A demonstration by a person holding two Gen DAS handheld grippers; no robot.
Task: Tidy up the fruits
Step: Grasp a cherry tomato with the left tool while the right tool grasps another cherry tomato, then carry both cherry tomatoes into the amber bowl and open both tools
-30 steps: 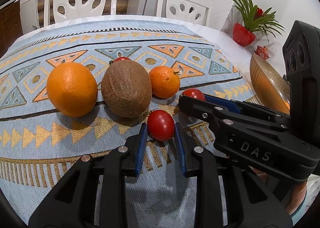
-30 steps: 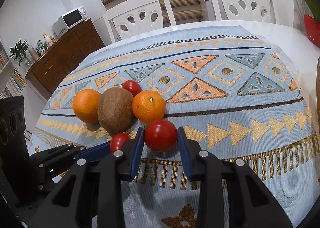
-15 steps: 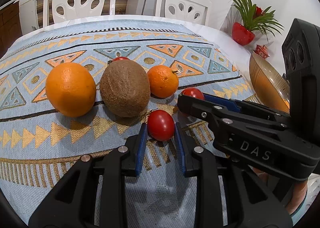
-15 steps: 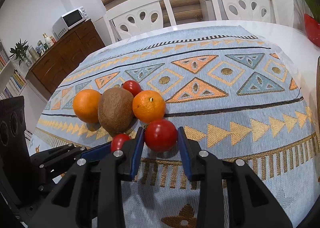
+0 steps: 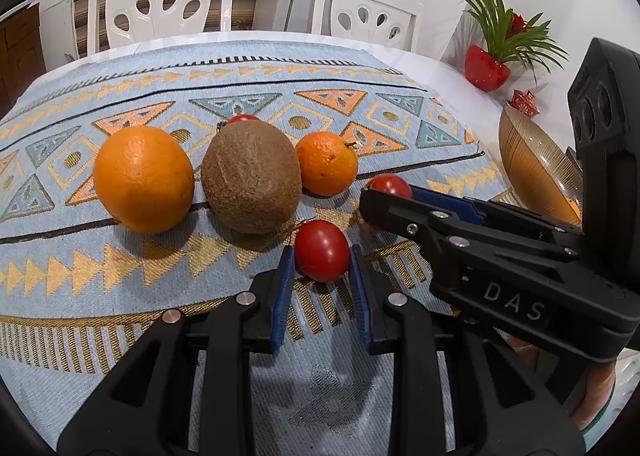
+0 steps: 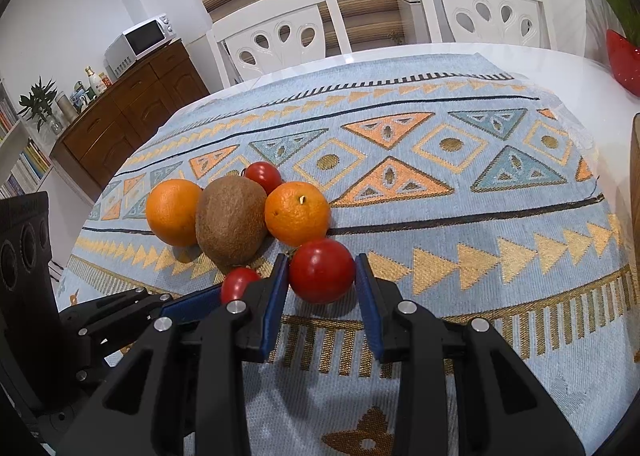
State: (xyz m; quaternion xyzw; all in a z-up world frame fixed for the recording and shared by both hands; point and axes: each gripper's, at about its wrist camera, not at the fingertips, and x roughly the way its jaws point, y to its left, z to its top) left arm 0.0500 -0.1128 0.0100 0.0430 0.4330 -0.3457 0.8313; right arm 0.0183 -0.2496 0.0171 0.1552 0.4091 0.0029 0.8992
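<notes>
Fruits clustered mid-bench on patterned cloth (image 5: pixel 120 280). Almost nothing changed over last second: left gripper (image 5: pixel 322 256) and right gripper (image 6: pixel 322 270) stay spread, each straddling tomato (image 5: pixel 322 250), (image 6: pixel 322 270); neither closed, no lift yet.

Left tongs (image 5: pixel 322 256) straddle a tomato (image 5: pixel 322 250) on the patterned cloth (image 5: pixel 120 296); right tongs (image 5: pixel 394 195) reach a second tomato (image 5: pixel 390 185) beside the small orange (image 5: pixel 326 164).

three tomatoes (image 6: pixel 322 270) (image 6: pixel 239 284) (image 6: pixel 263 175), two oranges (image 6: pixel 173 211) (image 6: pixel 297 213) (unequal), one kiwi (image 6: pixel 231 220)
</notes>
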